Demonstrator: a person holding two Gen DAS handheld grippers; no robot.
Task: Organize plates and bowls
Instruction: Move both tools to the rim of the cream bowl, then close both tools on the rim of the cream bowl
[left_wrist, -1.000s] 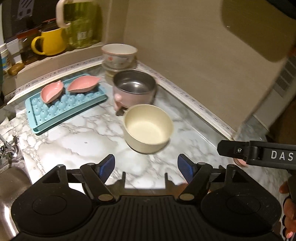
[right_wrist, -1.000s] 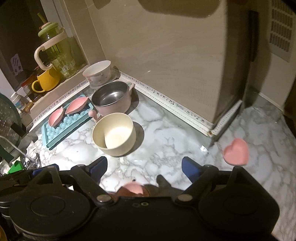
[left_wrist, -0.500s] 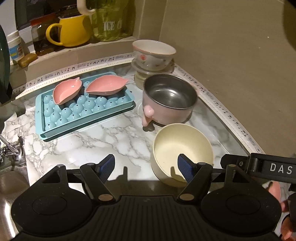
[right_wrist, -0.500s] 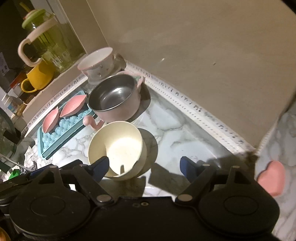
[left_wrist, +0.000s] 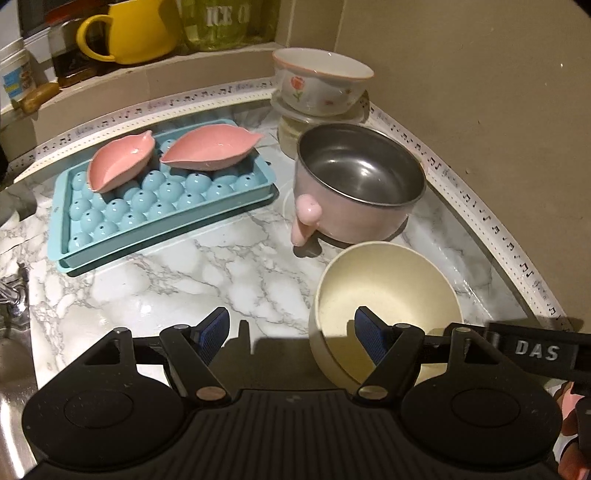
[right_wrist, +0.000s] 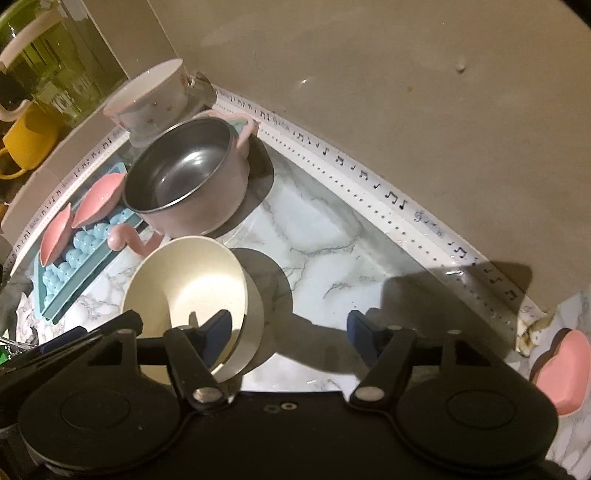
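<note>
A cream bowl (left_wrist: 384, 295) (right_wrist: 192, 284) stands on the marble counter in front of a pink steel bowl (left_wrist: 358, 184) (right_wrist: 184, 177). My left gripper (left_wrist: 291, 328) is open, its right finger (left_wrist: 369, 332) inside the cream bowl and the bowl's left wall between the jaws. My right gripper (right_wrist: 288, 330) has its left finger (right_wrist: 218, 332) inside the same bowl, with the right wall between its jaws. Those jaws are closing, and the right pad stands well off the wall. A flowered bowl (left_wrist: 321, 81) (right_wrist: 147, 99) tops a small stack in the corner.
Two pink leaf dishes (left_wrist: 173, 155) lie on a blue ice tray (left_wrist: 122, 236) at the left. A pink heart dish (right_wrist: 561, 373) sits at the far right. A yellow mug (left_wrist: 129, 29) and a glass jug (left_wrist: 229, 22) stand on the back ledge. A sink (left_wrist: 11, 369) borders the left.
Both grippers have come down and closer to the cream bowl, each now with one finger inside it. The right jaws have narrowed.
</note>
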